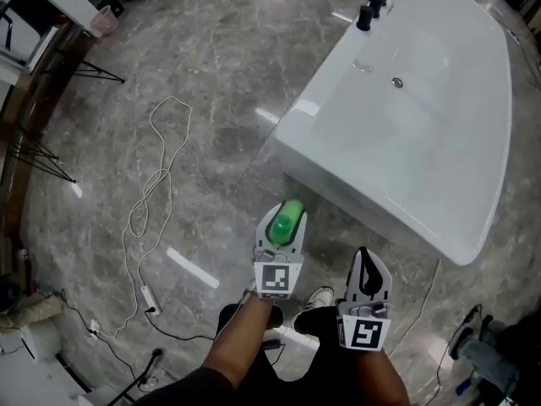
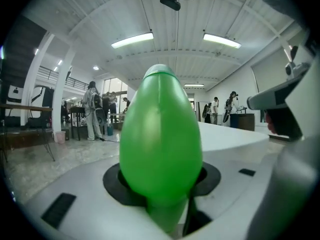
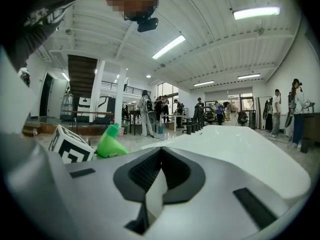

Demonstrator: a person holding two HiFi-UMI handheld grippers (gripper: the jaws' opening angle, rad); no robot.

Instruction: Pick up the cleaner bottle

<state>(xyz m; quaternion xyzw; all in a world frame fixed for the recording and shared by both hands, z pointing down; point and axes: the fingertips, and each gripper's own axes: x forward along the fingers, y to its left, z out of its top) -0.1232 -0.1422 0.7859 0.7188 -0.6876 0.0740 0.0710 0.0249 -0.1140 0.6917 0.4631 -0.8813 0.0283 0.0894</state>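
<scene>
The green cleaner bottle (image 1: pixel 286 222) is held off the floor, in front of the person's legs, with my left gripper (image 1: pixel 285 231) shut on it. In the left gripper view the bottle (image 2: pixel 161 134) fills the middle, its rounded body pinched between the jaws and its narrow end pointing away. My right gripper (image 1: pixel 369 265) hangs just to the right of it, a little lower in the head view, jaws shut with nothing between them. In the right gripper view that gripper (image 3: pixel 159 171) shows closed and empty, with the green bottle (image 3: pixel 111 143) and the left gripper's marker cube (image 3: pixel 70 145) off to the left.
A white bathtub (image 1: pixel 423 117) with black taps (image 1: pixel 372 7) stands close ahead on the right. White cable (image 1: pixel 148 210) loops over the grey marble floor to a power strip (image 1: pixel 149 299) at the left. Several people stand far off (image 2: pixel 92 109). Stands and desks line the left edge.
</scene>
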